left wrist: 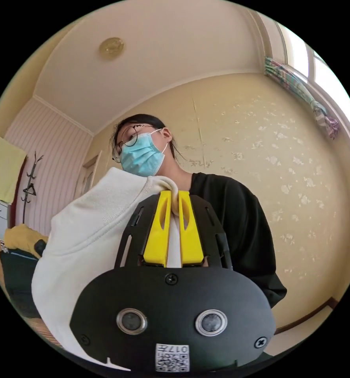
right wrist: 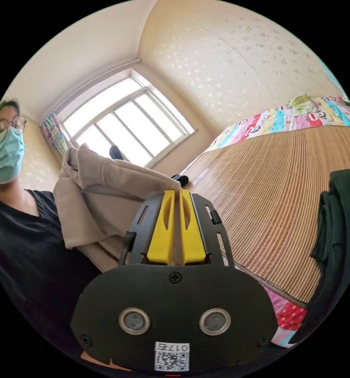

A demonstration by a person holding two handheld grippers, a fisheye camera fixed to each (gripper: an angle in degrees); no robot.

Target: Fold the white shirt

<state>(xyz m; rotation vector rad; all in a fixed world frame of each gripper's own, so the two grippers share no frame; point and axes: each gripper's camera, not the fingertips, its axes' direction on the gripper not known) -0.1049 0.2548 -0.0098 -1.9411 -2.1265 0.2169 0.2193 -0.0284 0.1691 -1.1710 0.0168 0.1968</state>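
Note:
The white shirt (left wrist: 84, 236) hangs in the air in front of the person in the left gripper view, draping down to the left. My left gripper (left wrist: 174, 197) is shut on an edge of it, the cloth pinched between the yellow jaws. In the right gripper view the same white shirt (right wrist: 104, 189) bunches up to the left against the window light. My right gripper (right wrist: 175, 193) is shut on another edge of it, with cloth showing between its yellow jaws.
A bed with a woven bamboo mat (right wrist: 269, 189) and a colourful patterned sheet (right wrist: 285, 118) lies to the right. A dark green garment (right wrist: 340, 244) sits on the mat's edge. The person in a black top (left wrist: 238, 236) stands close behind the shirt. A window (right wrist: 123, 122) is behind.

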